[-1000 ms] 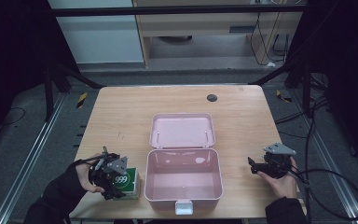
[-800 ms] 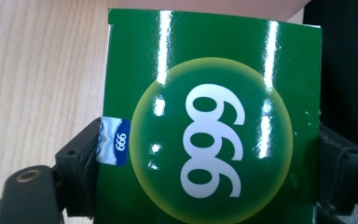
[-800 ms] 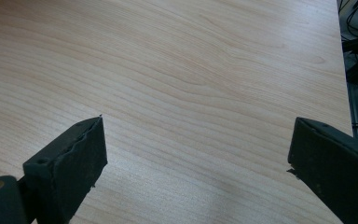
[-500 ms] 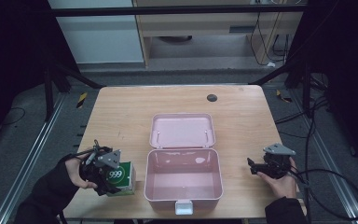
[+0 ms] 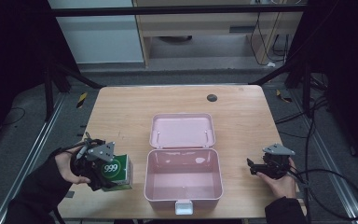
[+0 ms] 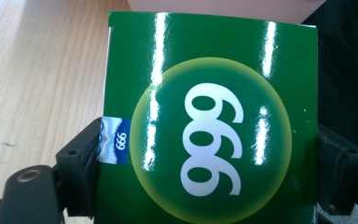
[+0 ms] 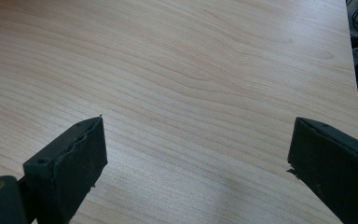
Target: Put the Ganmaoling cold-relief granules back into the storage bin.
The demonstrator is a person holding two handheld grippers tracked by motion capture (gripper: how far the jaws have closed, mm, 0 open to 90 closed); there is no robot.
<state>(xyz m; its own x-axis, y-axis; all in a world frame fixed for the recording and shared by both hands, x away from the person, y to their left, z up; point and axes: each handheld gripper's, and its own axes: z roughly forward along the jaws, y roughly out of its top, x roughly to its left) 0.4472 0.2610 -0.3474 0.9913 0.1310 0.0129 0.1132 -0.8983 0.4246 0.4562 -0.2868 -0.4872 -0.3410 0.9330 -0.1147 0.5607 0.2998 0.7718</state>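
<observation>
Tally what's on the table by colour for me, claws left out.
Green: 1, the 999 box clamped in the left claw.
Pink: 1, the open case.
Dark: 1, a small round thing near the far edge.
Total: 3.

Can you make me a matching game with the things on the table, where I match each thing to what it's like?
Things:
1. green box
2. pink case
3. right gripper
4. left gripper

What it's like:
A. jaws apart over bare wood
B. lid open, nothing inside
C. has 999 printed on it
D. jaws closed on the box's sides

Pairs: 1-C, 2-B, 3-A, 4-D
</observation>
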